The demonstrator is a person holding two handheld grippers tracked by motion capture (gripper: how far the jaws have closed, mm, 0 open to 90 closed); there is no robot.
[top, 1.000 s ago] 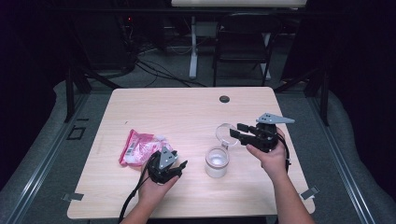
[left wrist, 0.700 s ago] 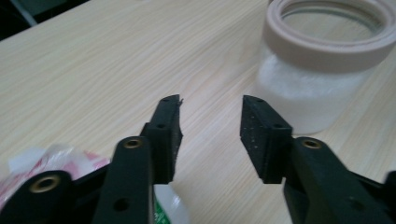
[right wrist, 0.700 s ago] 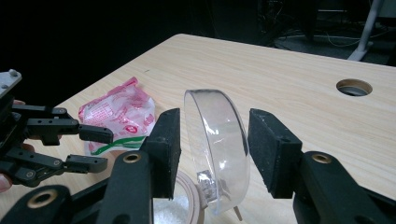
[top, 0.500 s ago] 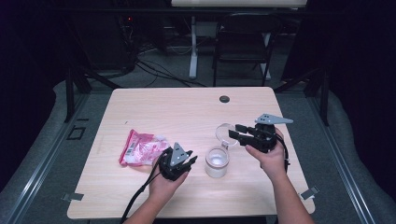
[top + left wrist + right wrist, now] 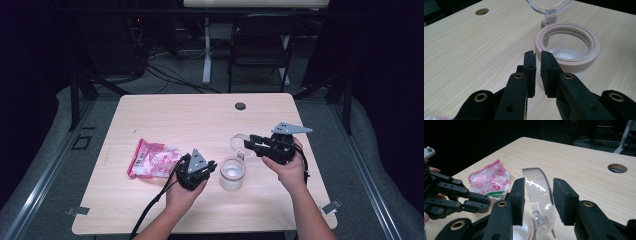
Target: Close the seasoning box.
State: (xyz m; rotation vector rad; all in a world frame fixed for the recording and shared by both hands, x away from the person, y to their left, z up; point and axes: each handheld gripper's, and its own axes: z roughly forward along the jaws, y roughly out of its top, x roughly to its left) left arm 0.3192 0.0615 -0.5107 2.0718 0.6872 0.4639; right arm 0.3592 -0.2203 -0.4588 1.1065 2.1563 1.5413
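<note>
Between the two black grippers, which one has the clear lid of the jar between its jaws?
The right gripper: the hinged clear plastic lid of the beige-rimmed glass jar stands between its jaws. The left gripper is nearly closed, with nothing between its jaws.

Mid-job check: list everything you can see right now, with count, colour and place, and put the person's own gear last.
Jar: one, clear glass with a beige rim, white powder at the bottom, near the table's front between the two grippers.
Hinged lid: one, clear, flipped open and upright, between the right gripper's jaws with a gap on each side.
Packet: one, pink and white, lying flat left of the jar.
Table: one, light wood, round cable hole near the far edge.
Folding chair: one, dark, behind the table.
Left gripper: one, black, jaws nearly together with nothing between them, just short of the jar.
Right gripper: one, black, jaws open around the lid.
Hands: two, entering from the bottom.
</note>
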